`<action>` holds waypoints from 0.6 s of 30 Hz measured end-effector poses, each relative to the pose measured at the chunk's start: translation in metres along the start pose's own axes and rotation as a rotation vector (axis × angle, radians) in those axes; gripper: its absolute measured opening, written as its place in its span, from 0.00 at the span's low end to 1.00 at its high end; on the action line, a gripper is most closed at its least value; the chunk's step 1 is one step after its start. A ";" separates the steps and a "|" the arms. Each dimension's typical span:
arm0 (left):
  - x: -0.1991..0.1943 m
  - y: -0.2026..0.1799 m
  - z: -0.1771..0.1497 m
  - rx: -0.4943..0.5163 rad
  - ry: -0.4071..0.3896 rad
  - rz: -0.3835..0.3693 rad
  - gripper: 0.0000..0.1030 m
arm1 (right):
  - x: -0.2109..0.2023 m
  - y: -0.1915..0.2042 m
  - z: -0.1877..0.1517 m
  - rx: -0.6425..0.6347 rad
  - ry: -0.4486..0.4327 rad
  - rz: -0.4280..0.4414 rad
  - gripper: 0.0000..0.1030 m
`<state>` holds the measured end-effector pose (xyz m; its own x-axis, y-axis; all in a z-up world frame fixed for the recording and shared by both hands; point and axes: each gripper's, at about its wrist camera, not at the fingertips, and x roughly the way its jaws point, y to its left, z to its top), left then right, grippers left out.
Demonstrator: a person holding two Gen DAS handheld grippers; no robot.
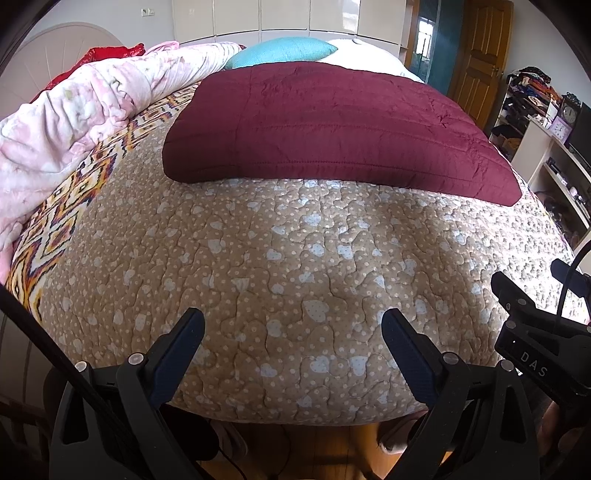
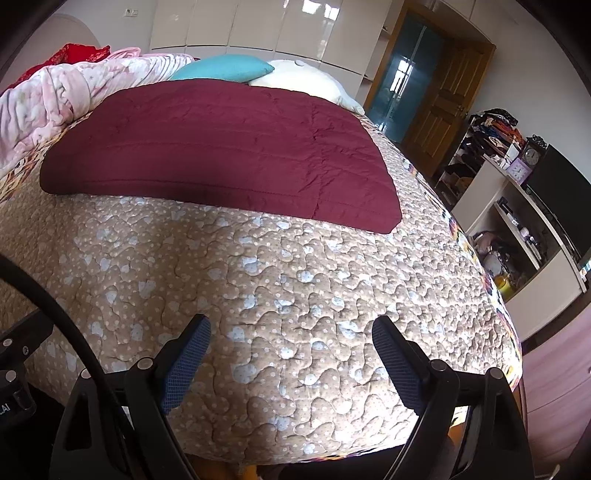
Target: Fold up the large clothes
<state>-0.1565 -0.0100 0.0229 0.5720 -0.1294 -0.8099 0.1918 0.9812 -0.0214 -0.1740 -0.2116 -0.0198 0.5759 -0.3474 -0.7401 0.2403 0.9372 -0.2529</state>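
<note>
Plainly, both tools hang over the foot of the bed with nothing in them: the left tool (image 1: 293, 334) has its fingers spread wide, and so does the right tool (image 2: 291, 341), each framing only the tan quilted bedspread (image 1: 295, 266) printed with pale hearts and dots.

Folded into a broad rectangle, the maroon quilted garment (image 1: 332, 129) lies flat on the bedspread farther up the bed, well apart from both tools; in the right wrist view it sits left of centre (image 2: 221, 147).

Only the left wrist view shows the other tool's black body at its right edge, and the patterned orange-and-white border (image 1: 55, 221) running along the bed's left side in full. It also catches a strip of wooden floor (image 1: 325, 454) under the bed's foot. The right wrist view alone shows the whole cream pillow (image 2: 306, 81) beside the teal cushion (image 2: 225, 68), and the dark screen (image 2: 557, 206) on the white shelf unit (image 2: 543, 280).

Along the left side a pink floral blanket (image 1: 74, 110) is bunched up, with red fabric (image 2: 74, 53) behind it. Glossy white wardrobe doors (image 2: 240, 26) stand behind the bed, a wooden door (image 1: 480, 62) to the right, and a small clock (image 2: 532, 157) tops the cluttered shelves.
</note>
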 end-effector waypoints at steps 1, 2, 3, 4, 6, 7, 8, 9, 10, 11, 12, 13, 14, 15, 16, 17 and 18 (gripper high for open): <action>0.000 0.000 0.000 -0.001 0.001 0.000 0.93 | 0.000 0.000 -0.001 0.000 0.000 0.001 0.89; 0.000 0.000 0.000 -0.001 0.002 -0.001 0.93 | 0.000 0.001 -0.001 0.000 0.001 0.001 0.89; 0.000 0.001 -0.001 -0.001 0.003 -0.001 0.93 | 0.000 0.001 -0.001 -0.001 0.002 0.002 0.89; 0.000 0.001 -0.001 -0.001 0.002 0.000 0.93 | 0.001 0.001 -0.001 0.000 0.003 0.002 0.89; 0.001 0.001 -0.001 -0.002 0.002 -0.001 0.93 | 0.002 0.001 -0.002 0.001 0.005 0.003 0.89; 0.001 0.001 -0.001 -0.002 0.003 -0.002 0.93 | 0.002 0.001 -0.002 0.001 0.006 0.003 0.89; 0.001 0.001 -0.001 -0.004 0.004 -0.002 0.93 | 0.003 0.001 -0.002 0.000 0.009 0.003 0.89; 0.001 0.001 -0.001 -0.004 0.005 -0.002 0.93 | 0.003 0.001 -0.003 0.000 0.010 0.004 0.89; 0.001 0.001 -0.001 -0.005 0.006 -0.001 0.93 | 0.003 0.002 -0.003 0.000 0.011 0.004 0.89; 0.001 0.001 -0.001 -0.005 0.007 -0.001 0.93 | 0.003 0.002 -0.003 -0.001 0.010 0.005 0.89; 0.002 0.001 -0.002 -0.005 0.008 -0.001 0.93 | 0.003 0.003 -0.003 -0.003 0.009 0.005 0.89; 0.002 0.001 -0.002 -0.004 0.009 0.000 0.93 | 0.003 0.003 -0.003 -0.005 0.009 0.005 0.89; 0.002 0.000 -0.002 -0.002 0.010 -0.001 0.93 | 0.003 0.004 -0.004 -0.006 0.008 0.006 0.89; 0.002 0.000 -0.002 -0.001 0.010 0.000 0.93 | 0.003 0.004 -0.004 -0.007 0.009 0.007 0.89; 0.002 -0.001 -0.002 0.002 0.011 0.000 0.93 | 0.004 0.004 -0.004 -0.007 0.010 0.008 0.89; 0.002 -0.001 -0.002 0.003 0.011 0.000 0.93 | 0.004 0.004 -0.004 -0.007 0.010 0.009 0.89; 0.002 -0.002 -0.002 0.005 0.012 0.000 0.93 | 0.004 0.004 -0.004 -0.005 0.012 0.009 0.89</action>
<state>-0.1570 -0.0115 0.0197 0.5626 -0.1274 -0.8168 0.1958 0.9805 -0.0181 -0.1741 -0.2095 -0.0267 0.5690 -0.3381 -0.7496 0.2307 0.9406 -0.2491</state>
